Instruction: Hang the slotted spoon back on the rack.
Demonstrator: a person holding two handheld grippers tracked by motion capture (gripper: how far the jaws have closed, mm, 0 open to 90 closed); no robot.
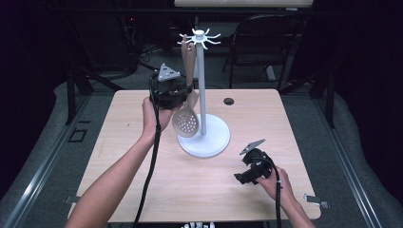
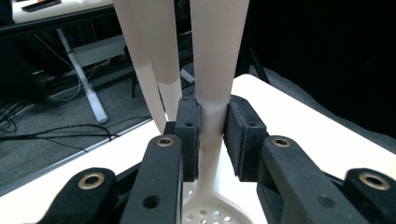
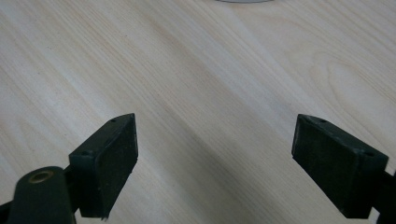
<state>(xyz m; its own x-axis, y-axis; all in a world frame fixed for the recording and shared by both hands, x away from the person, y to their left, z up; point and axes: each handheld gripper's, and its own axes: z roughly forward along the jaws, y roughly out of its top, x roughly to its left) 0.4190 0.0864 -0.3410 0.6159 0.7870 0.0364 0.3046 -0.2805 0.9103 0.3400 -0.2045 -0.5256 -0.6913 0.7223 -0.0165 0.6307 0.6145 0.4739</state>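
The left claw (image 1: 183, 92) is clenched on the handle of one slotted spoon (image 1: 187, 121), whose perforated bowl hangs just below the claw, over the round base of the single white rack (image 1: 202, 85). The rack's pole rises just right of this claw, close beside the spoon. A dark grommet hole (image 1: 229, 101) lies farther right on the counter (image 1: 142, 156). Well right and nearer the person, the right claw (image 1: 243, 176) hovers released over bare counter, holding nothing.

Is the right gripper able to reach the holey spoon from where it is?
Probably yes: bare table lies between the right gripper and the slotted spoon, though the left gripper already clamps its handle.
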